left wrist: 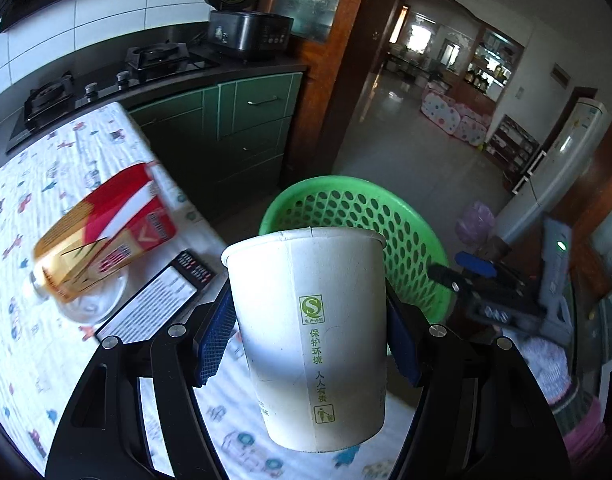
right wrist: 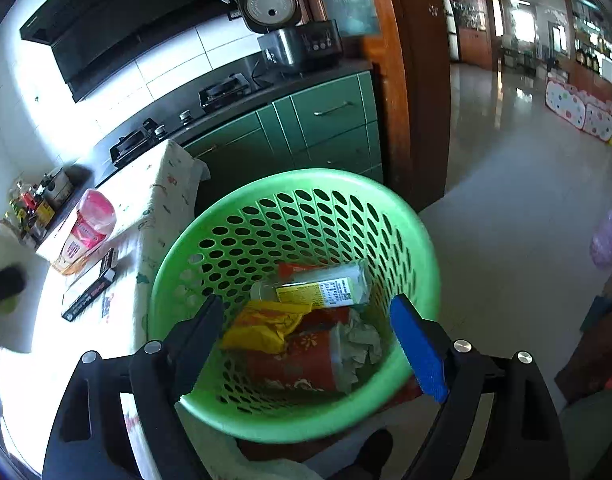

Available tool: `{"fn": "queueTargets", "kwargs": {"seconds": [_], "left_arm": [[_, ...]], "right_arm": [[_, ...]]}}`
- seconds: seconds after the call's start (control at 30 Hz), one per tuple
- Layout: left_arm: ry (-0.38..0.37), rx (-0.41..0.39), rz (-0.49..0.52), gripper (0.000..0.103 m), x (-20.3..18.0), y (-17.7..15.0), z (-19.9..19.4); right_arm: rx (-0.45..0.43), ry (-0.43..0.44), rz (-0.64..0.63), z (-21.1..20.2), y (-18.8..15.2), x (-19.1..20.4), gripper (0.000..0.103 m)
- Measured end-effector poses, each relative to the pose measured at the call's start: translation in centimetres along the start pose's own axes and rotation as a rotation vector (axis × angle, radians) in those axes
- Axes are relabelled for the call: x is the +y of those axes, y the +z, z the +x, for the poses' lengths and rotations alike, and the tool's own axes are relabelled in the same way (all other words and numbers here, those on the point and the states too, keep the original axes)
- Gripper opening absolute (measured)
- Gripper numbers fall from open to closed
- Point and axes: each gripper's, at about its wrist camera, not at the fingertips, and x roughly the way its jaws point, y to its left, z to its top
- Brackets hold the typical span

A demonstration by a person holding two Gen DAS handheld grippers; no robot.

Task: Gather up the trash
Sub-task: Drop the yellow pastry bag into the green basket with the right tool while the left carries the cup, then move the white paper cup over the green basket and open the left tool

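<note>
Your left tongs (left wrist: 310,340) are clamped on the paper cup (left wrist: 310,332); carry it fully over the green basket (right wrist: 422,248) rim before releasing, while your right tongs (right wrist: 312,344) hang apart and empty above it

White wall tiles (left wrist: 105,12) back a dark counter (left wrist: 241,66) carrying a gas hob (left wrist: 105,80) and an open-lidded rice cooker (left wrist: 245,28), with green cabinets (left wrist: 241,120) below and a black range hood (right wrist: 117,28) above. A brown wooden door frame (right wrist: 410,80) opens onto a glossy pale floor (right wrist: 506,152), brightly lit from a far window (left wrist: 420,38)
</note>
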Motion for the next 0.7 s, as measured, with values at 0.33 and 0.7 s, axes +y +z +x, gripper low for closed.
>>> {"fn": "queueTargets", "kwargs": {"seconds": [0.33,0.7], "left_arm": [[-0.009,0.057,0.000,0.069,-2.2,2.5,7.3],[0.012,0.087,0.016,0.077,-2.5,2.5,9.2]], "right_arm": [[-0.059,0.041,0.025,-4.1,-2.7,-0.8,0.084],[-0.043,0.044,0.015,-4.5,-4.0,-0.4,0.084]]}}
